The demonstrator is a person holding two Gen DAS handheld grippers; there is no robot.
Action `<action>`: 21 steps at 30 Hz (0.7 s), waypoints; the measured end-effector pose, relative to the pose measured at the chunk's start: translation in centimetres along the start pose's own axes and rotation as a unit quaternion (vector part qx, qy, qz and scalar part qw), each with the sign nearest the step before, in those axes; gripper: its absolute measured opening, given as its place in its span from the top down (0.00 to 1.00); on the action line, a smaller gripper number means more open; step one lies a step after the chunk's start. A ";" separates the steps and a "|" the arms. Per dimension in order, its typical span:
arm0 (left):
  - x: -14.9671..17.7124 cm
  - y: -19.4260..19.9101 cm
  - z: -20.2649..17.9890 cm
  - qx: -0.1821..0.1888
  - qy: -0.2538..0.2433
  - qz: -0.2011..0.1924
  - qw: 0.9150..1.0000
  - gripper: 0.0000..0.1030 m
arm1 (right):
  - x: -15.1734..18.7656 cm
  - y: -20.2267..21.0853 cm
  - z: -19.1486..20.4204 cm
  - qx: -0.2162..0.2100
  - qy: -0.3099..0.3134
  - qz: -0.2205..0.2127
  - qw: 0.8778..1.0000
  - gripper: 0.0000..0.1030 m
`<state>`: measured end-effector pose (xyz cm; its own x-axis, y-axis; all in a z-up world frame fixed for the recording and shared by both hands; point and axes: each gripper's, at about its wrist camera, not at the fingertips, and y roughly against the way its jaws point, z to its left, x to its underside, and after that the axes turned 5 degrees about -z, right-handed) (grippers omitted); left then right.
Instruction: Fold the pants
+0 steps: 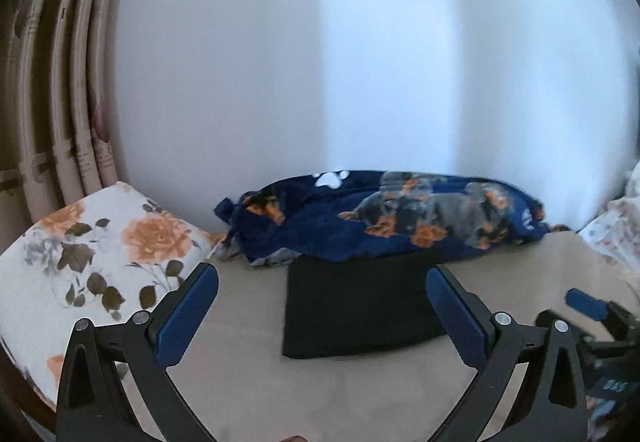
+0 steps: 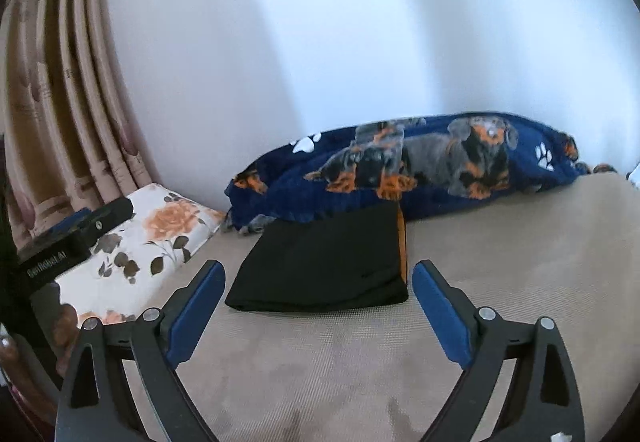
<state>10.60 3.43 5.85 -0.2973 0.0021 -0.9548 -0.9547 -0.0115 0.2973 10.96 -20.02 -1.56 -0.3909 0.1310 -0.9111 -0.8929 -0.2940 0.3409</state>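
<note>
Black pants (image 1: 360,306) lie folded into a compact rectangle on the beige bed surface (image 1: 248,382), just in front of a blue dog-print blanket. They also show in the right wrist view (image 2: 324,262), with an orange edge on their right side. My left gripper (image 1: 322,274) is open and empty, held above the bed a little short of the pants. My right gripper (image 2: 319,268) is open and empty, also short of the pants. The right gripper shows at the right edge of the left wrist view (image 1: 592,306), the left gripper at the left of the right wrist view (image 2: 76,234).
A rolled blue blanket with dachshund print (image 2: 420,166) lies along the white wall behind the pants. A floral pillow (image 1: 88,262) sits at the left, with beige curtains (image 2: 68,82) behind it. Floral bedding (image 1: 616,226) is at the far right.
</note>
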 end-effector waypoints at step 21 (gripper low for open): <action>2.5 5.2 -1.4 -0.027 -0.012 -0.002 1.000 0.00 | 1.1 4.3 1.1 -0.009 0.008 0.010 1.000 0.03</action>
<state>4.94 1.93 5.02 -0.2950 0.0254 -0.9551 -0.9539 -0.0645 0.2930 6.45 -20.06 -0.83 -0.4055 0.1104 -0.9074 -0.8806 -0.3134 0.3554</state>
